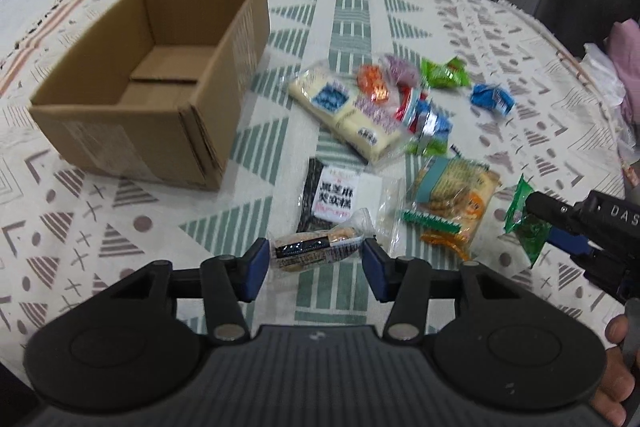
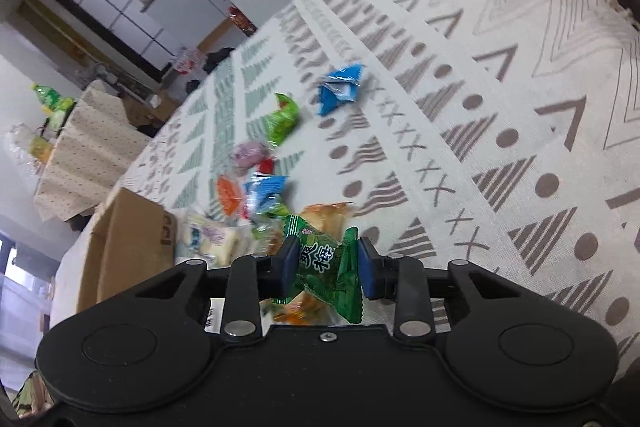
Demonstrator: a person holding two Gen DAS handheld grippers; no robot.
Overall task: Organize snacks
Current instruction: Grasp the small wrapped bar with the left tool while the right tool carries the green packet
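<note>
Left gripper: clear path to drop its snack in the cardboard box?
Probably yes. The left gripper is clamped on the wrapped biscuit, and the cardboard box stands open-topped and empty up-left, with only bare tablecloth between them.

The tablecloth [image 1: 360,27] is cream with green and grey-brown triangles, dots and crosses. The plain brown cardboard box [image 1: 160,67] stands near its left edge. A dark green packet [image 2: 324,267] has white characters; blue candy [image 2: 340,87] lies toward the far edge.

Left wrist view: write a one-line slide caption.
Left gripper clamps a wrapped biscuit near the empty cardboard box.
</note>
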